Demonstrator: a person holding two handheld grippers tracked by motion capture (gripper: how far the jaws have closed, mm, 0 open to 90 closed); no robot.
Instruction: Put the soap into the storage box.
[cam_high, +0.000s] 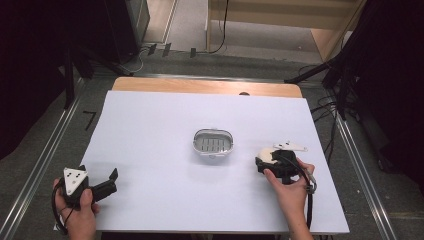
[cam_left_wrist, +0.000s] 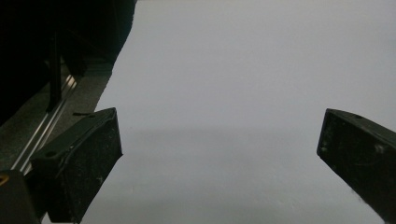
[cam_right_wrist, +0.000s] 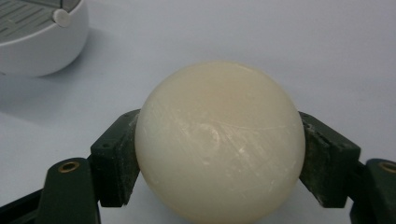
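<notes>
- Dark curtains and black stands flank a white-covered counter in the high view, with a wooden strip along its far edge and grey floor around it.
- Near the counter's middle sits a white oval plastic soap dish with a grey slotted insert.
- Toward the right edge, the right gripper in the person's right hand has its jaws clamped on a cream-white rounded soap bar, well apart from the dish.
- At the near left corner, the left gripper in the left hand has its jaws spread with nothing between them.
- From the left gripper view, both black jaws stand wide apart over bare white counter, the counter's edge and a metal rail at the left.
- From the right gripper view, the jaws press both sides of the soap bar, which is faintly scratched; the soap dish lies at the upper left, apart from the bar.
</notes>
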